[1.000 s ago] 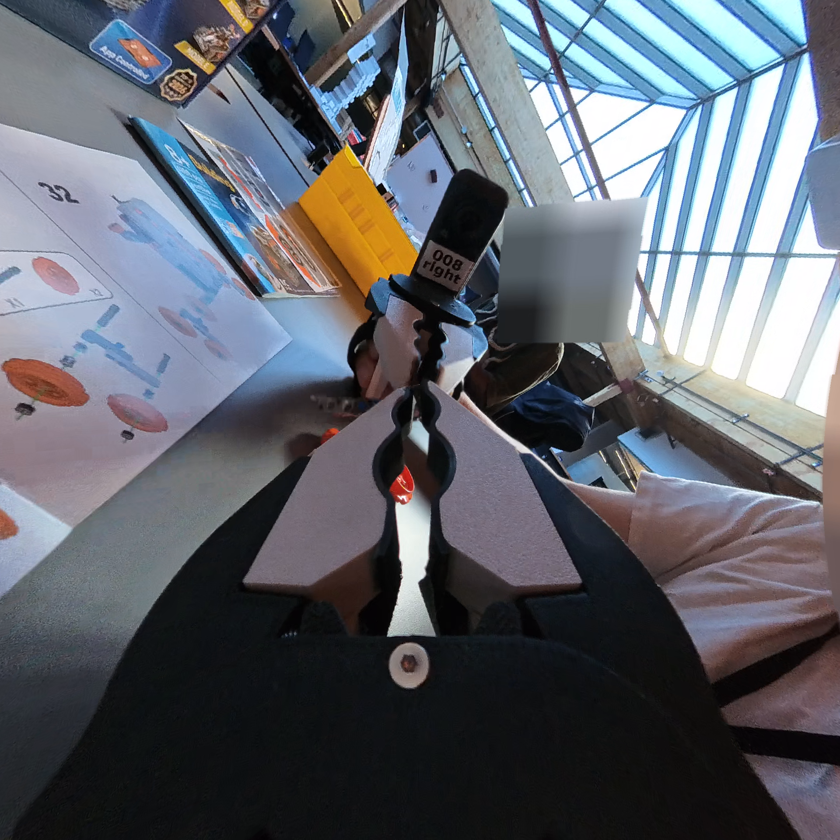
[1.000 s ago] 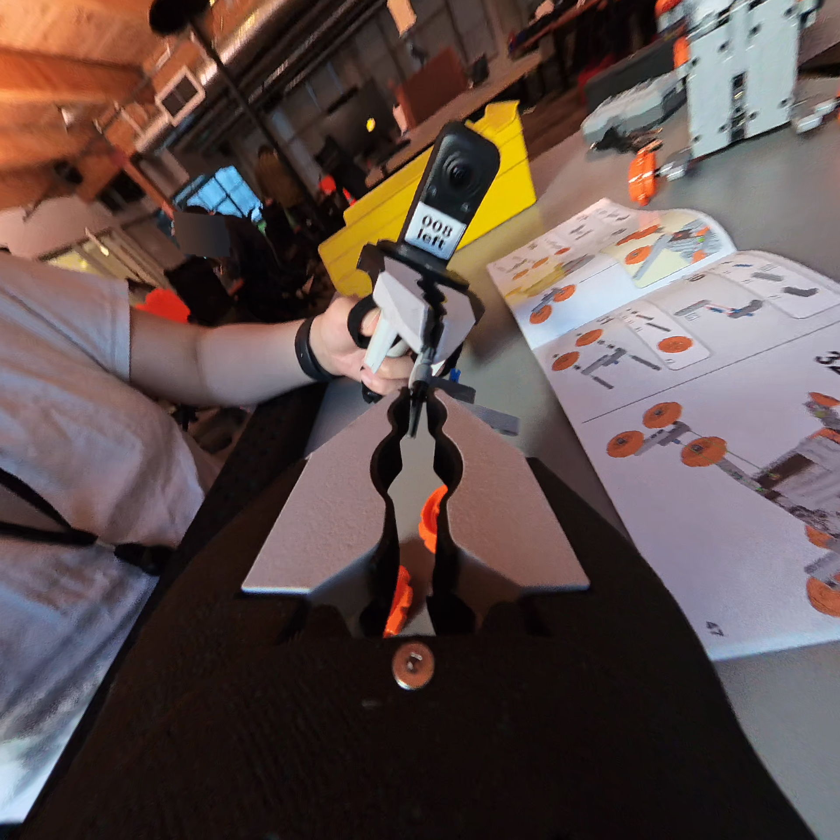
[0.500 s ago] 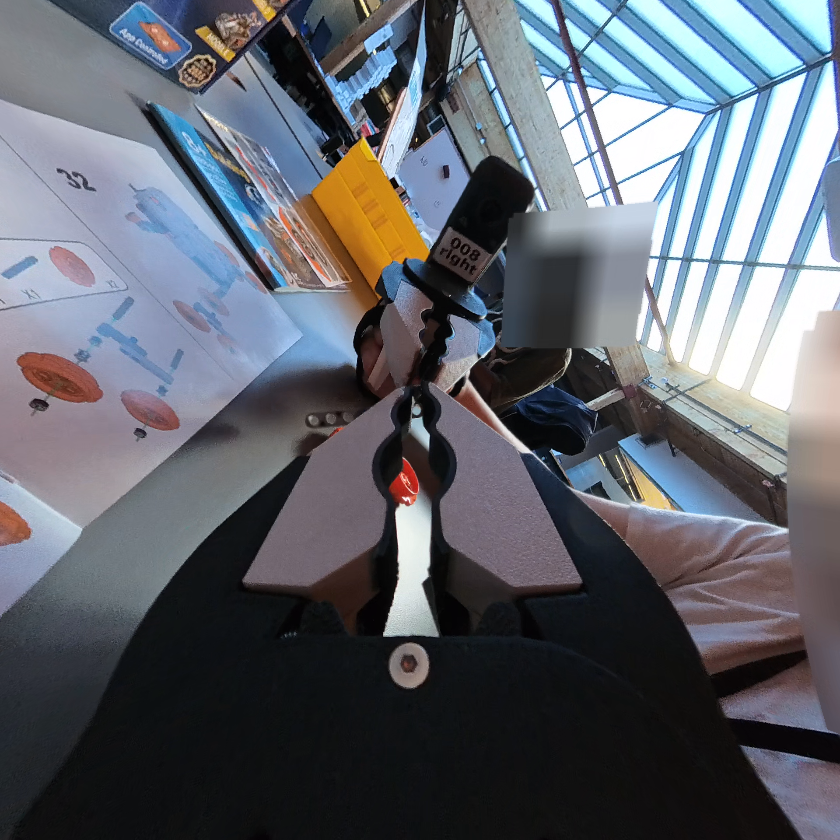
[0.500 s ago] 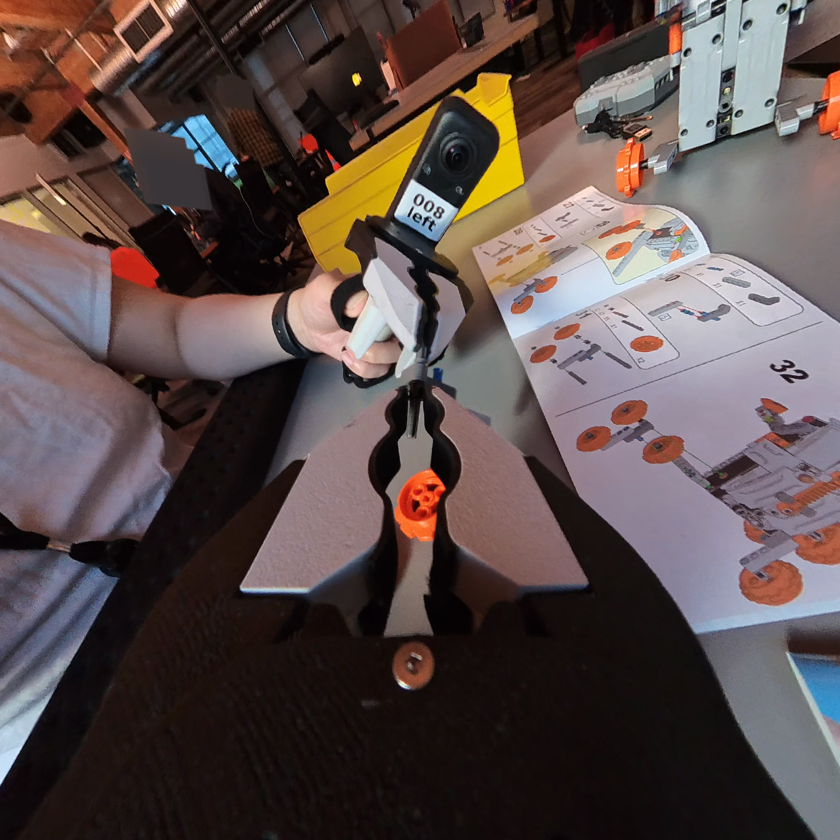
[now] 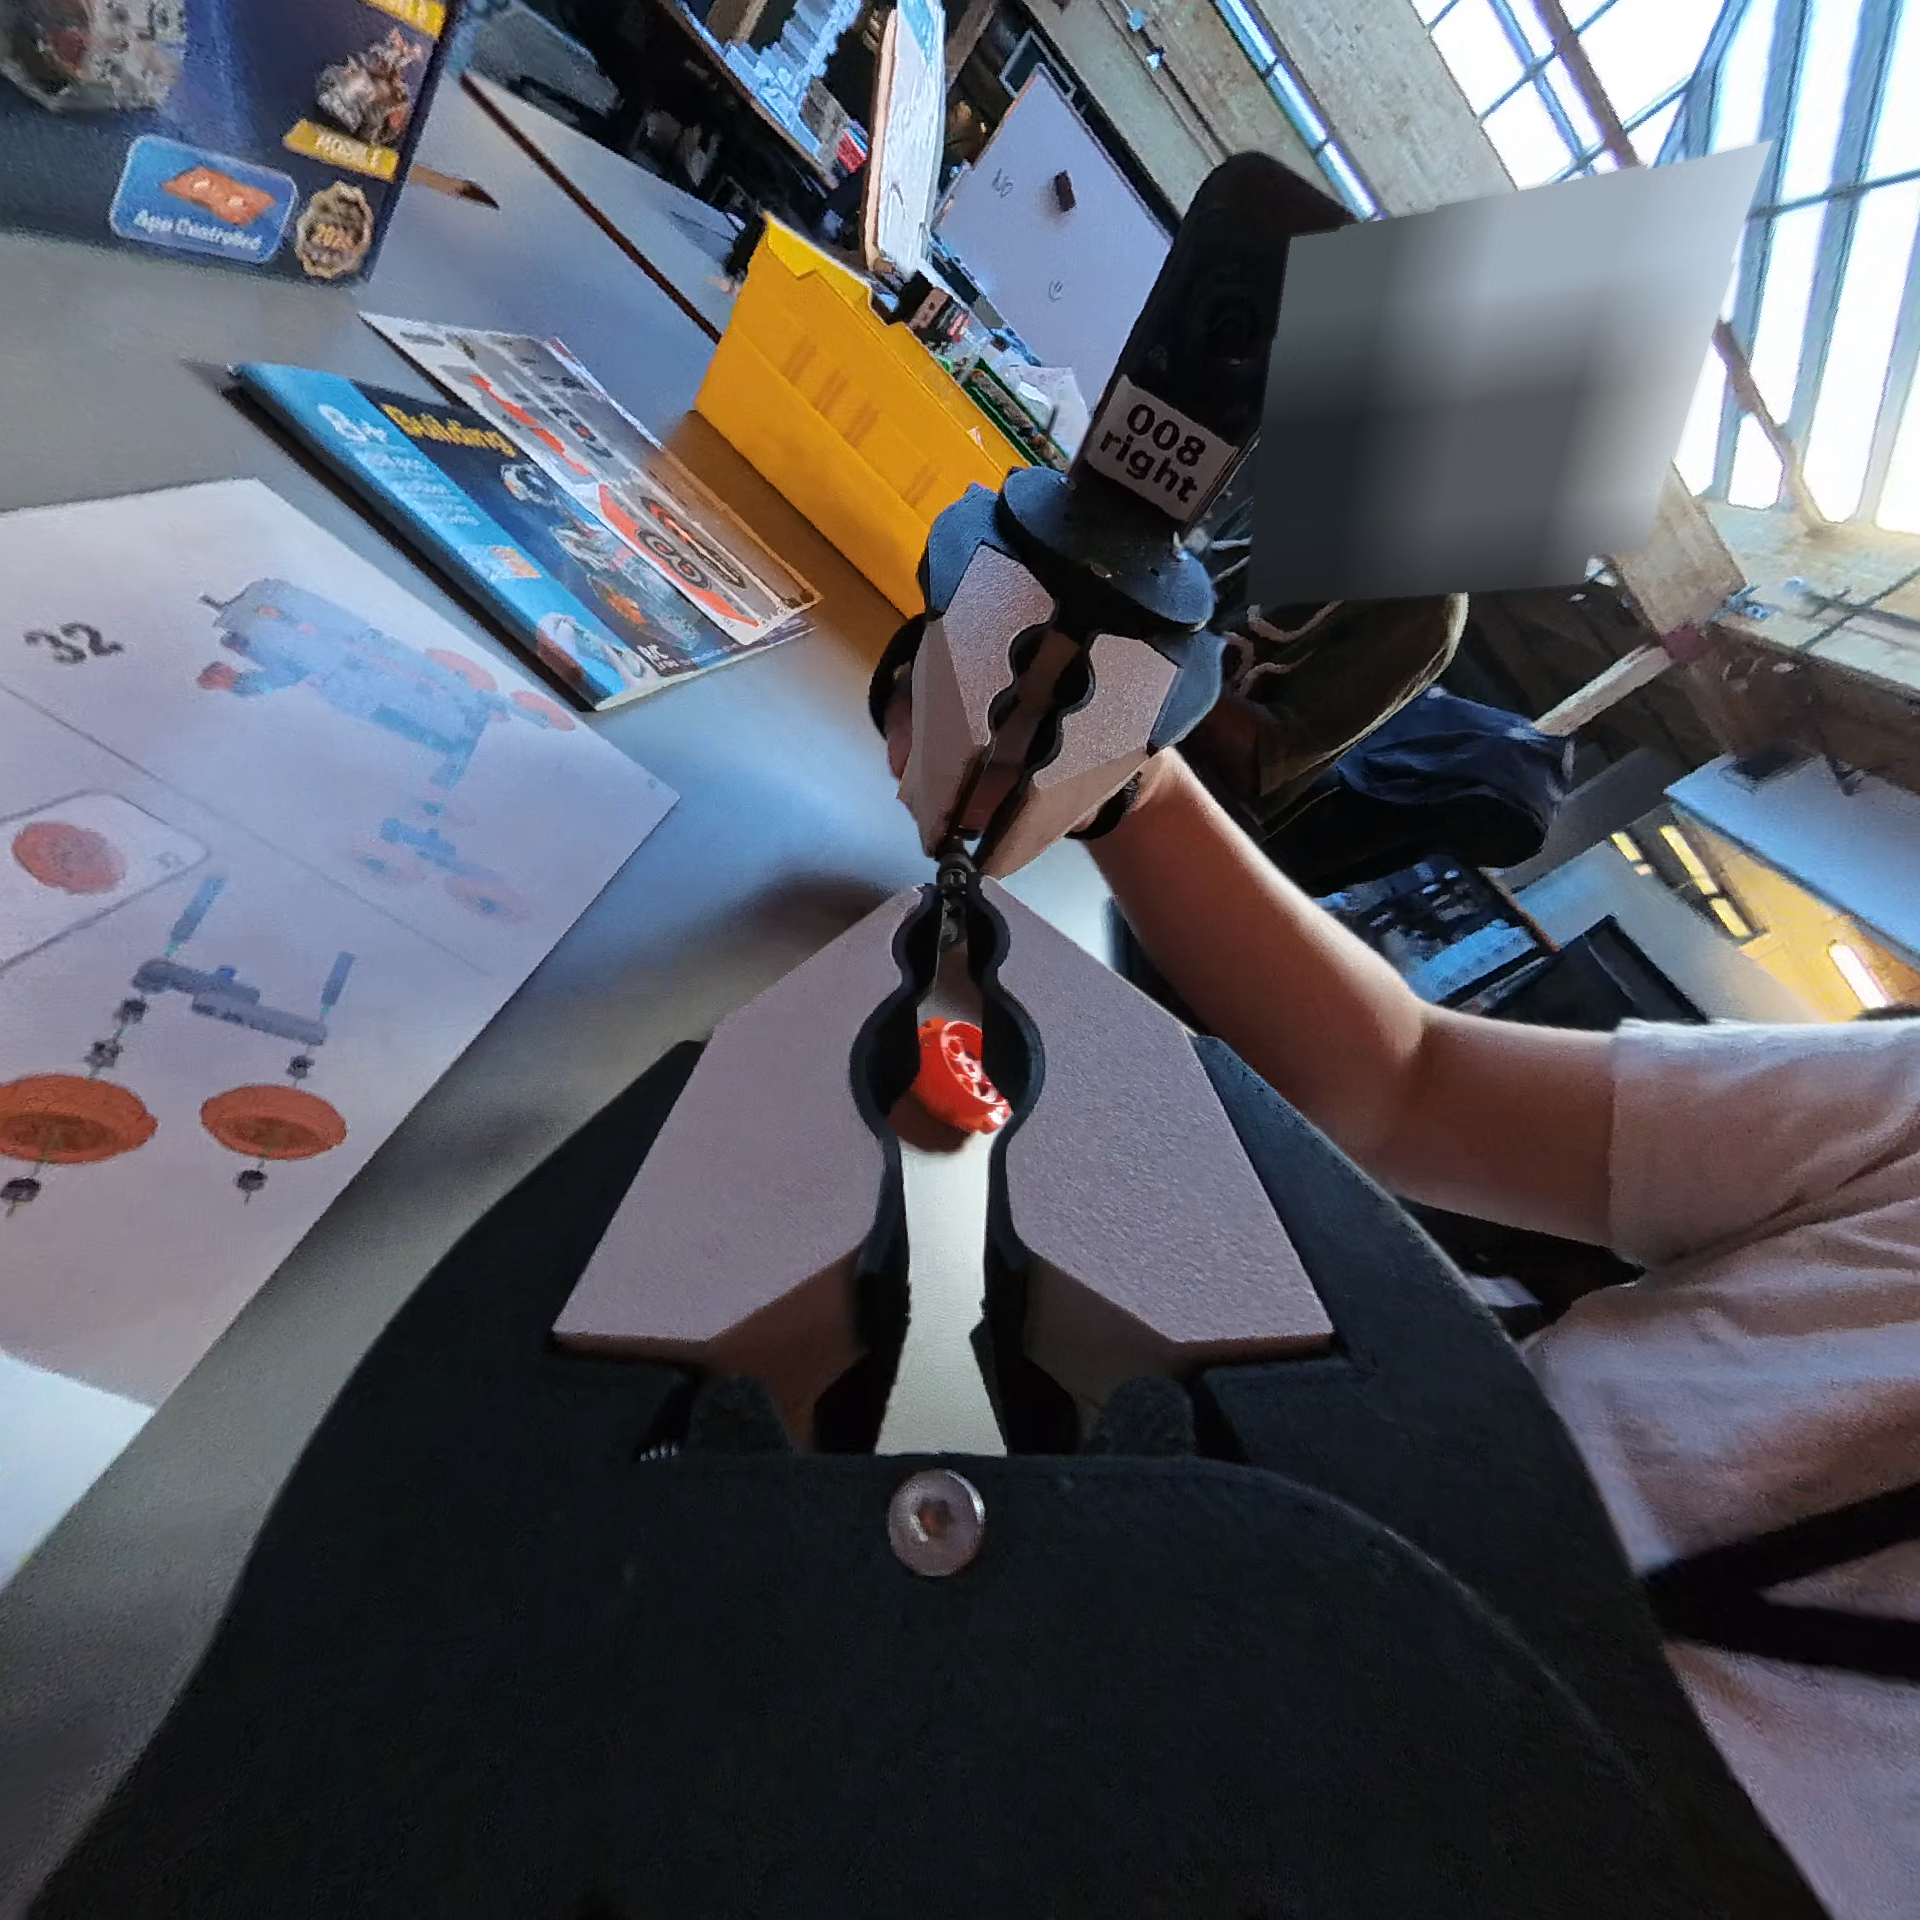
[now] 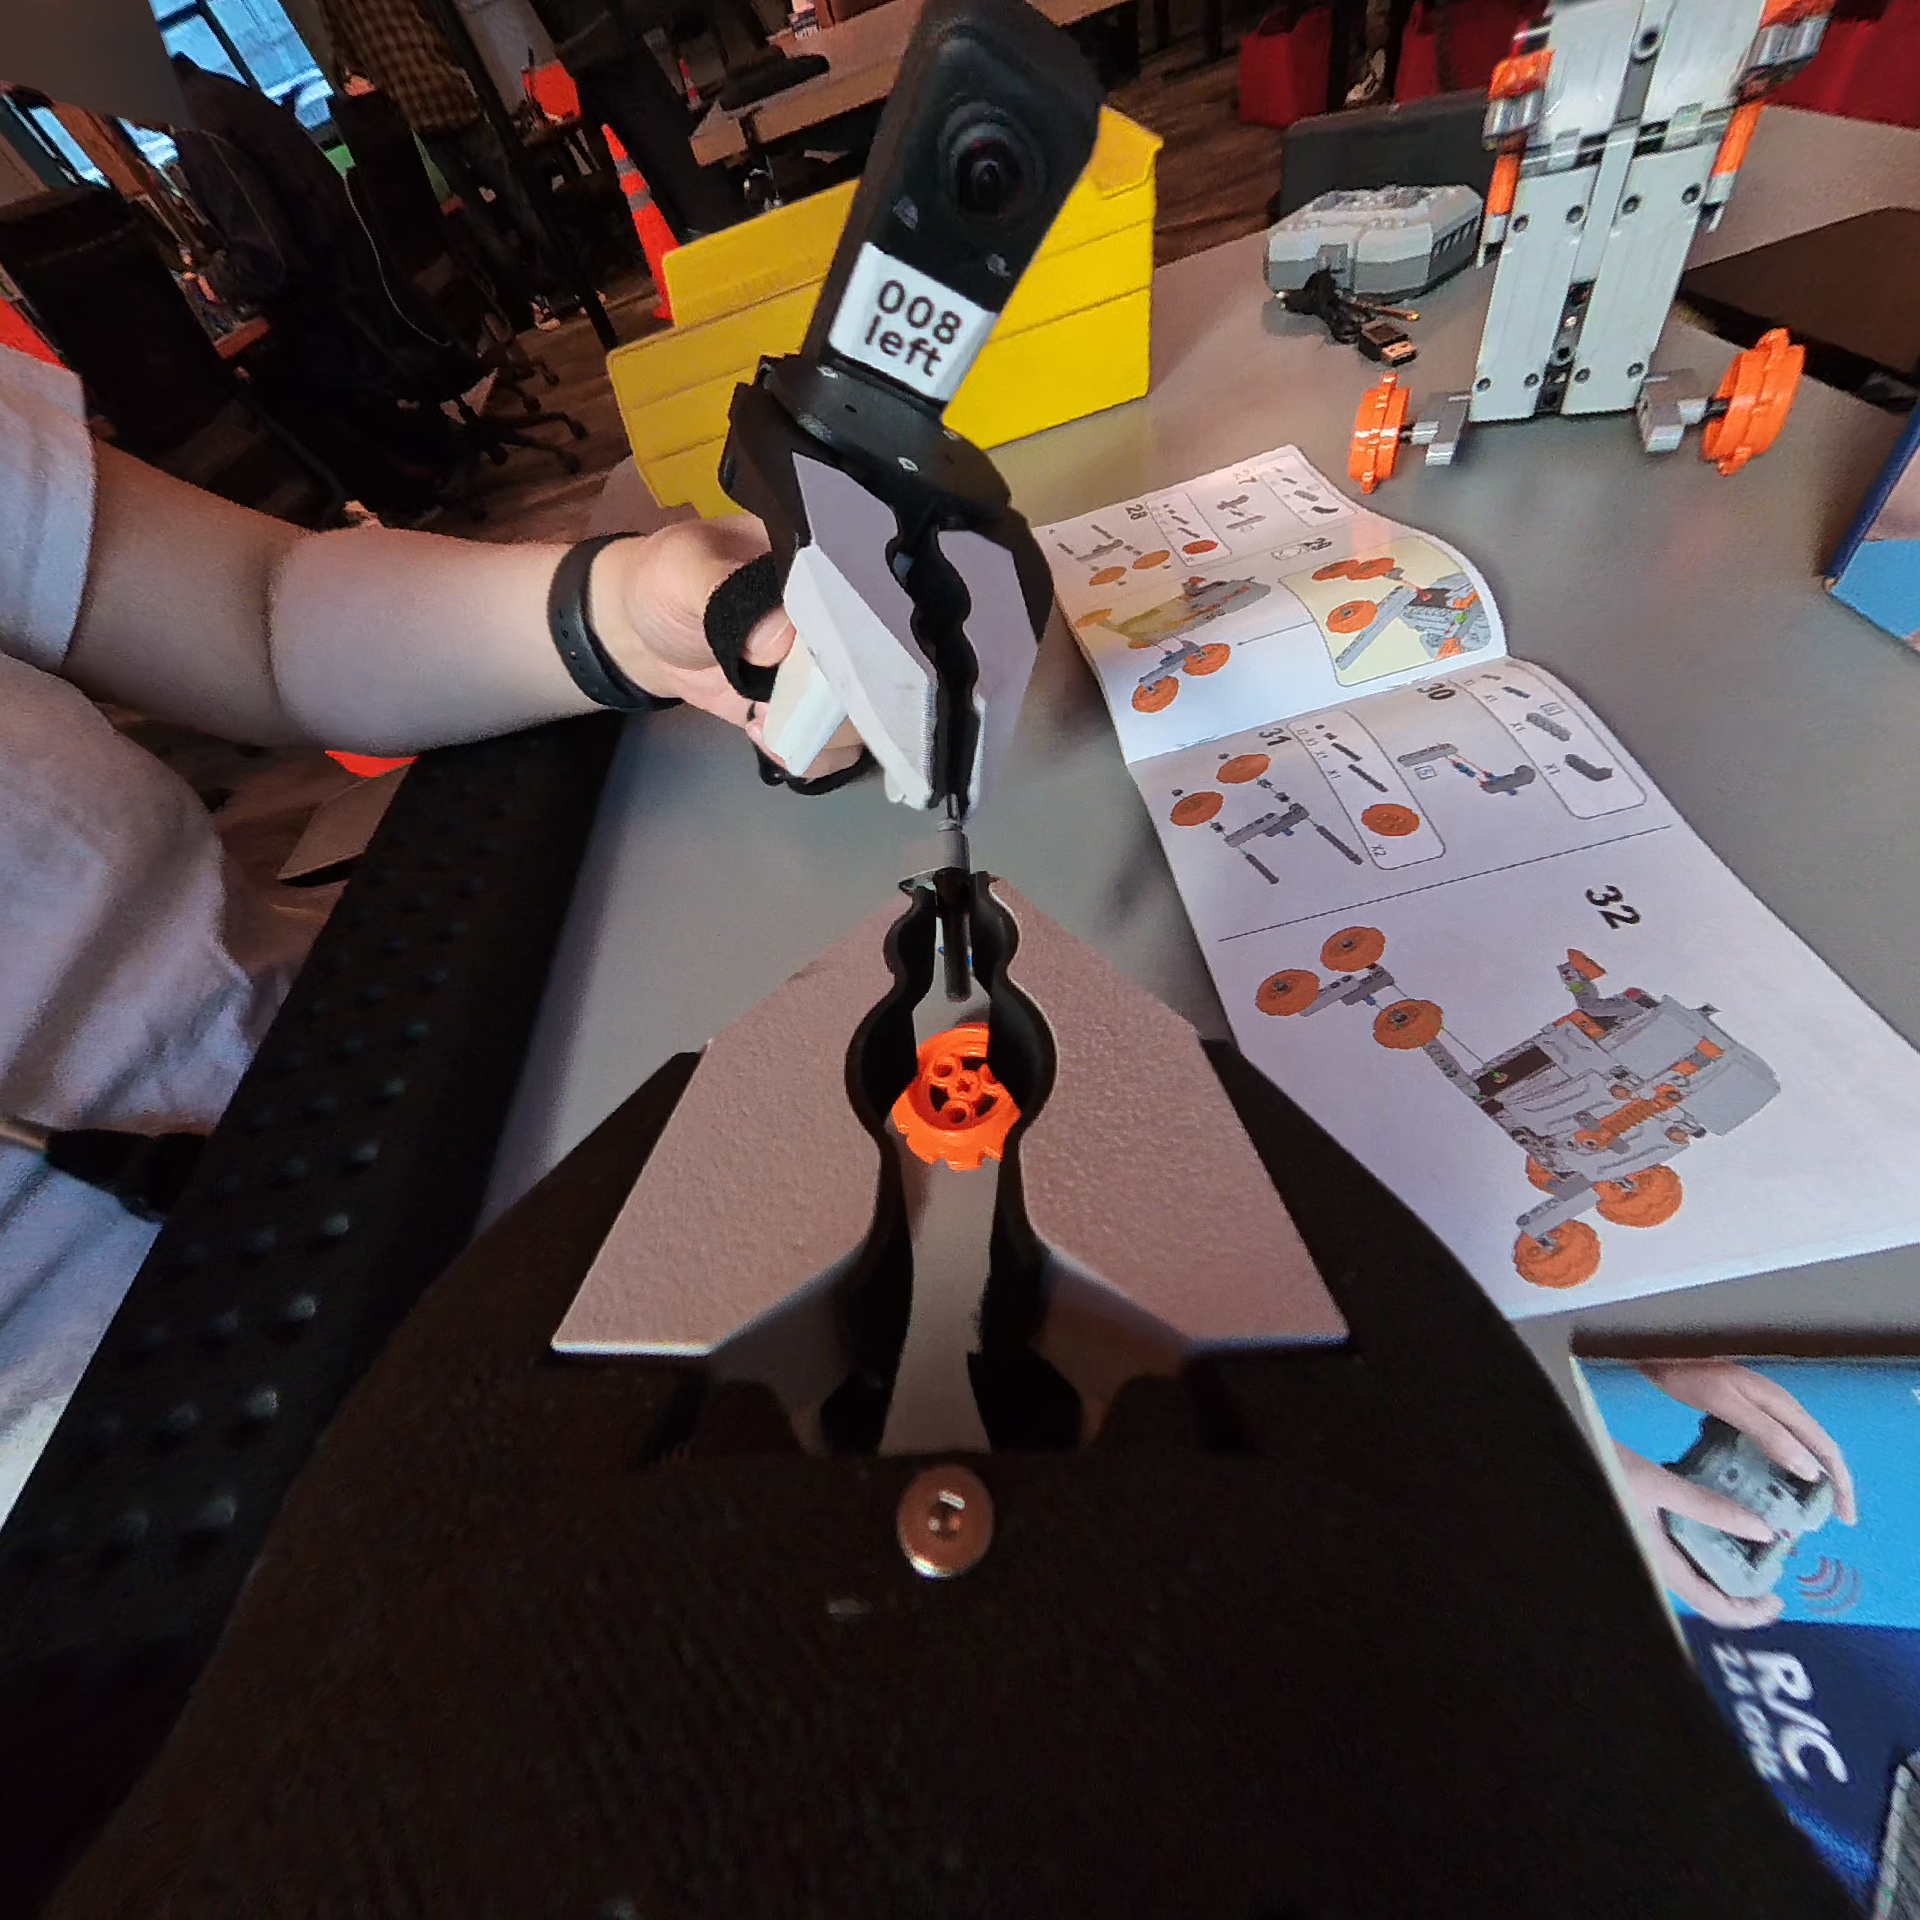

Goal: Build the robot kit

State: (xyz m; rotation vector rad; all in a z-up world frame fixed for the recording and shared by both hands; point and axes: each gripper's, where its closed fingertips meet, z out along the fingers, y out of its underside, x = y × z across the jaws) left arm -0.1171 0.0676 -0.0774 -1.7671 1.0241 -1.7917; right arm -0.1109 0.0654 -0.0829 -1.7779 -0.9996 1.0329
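My two grippers meet tip to tip above the grey table point(image 6: 707, 894). My right gripper point(image 6: 951, 899) is shut on a thin black axle point(image 6: 958, 951). Opposite it, my left gripper point(image 6: 951, 795) is shut on the same axle's far end, where a small grey bush point(image 6: 951, 831) sits. In the left wrist view my left gripper point(image 5: 948, 906) and my right gripper point(image 5: 961, 847) pinch the axle point(image 5: 951, 883) between them. An orange toy wheel point(image 6: 951, 1101) lies flat on the table below and shows through the finger gap, also in the left wrist view point(image 5: 956, 1075).
An open instruction booklet point(image 6: 1455, 831) lies to the right. A yellow bin point(image 6: 1039, 312) stands behind. A part-built grey model with orange wheels point(image 6: 1590, 229) and a grey box point(image 6: 1371, 239) stand far right. A blue booklet point(image 6: 1766, 1558) lies near right. A black perforated panel point(image 6: 312, 1143) edges the table. My two grippers' fingertips are within a few centimetres of each other.
Both grippers stay tip to tip but have tilted and drawn slightly apart, so a short stretch of axle shows between the tips. The orange wheel now shows face-up through the gap.
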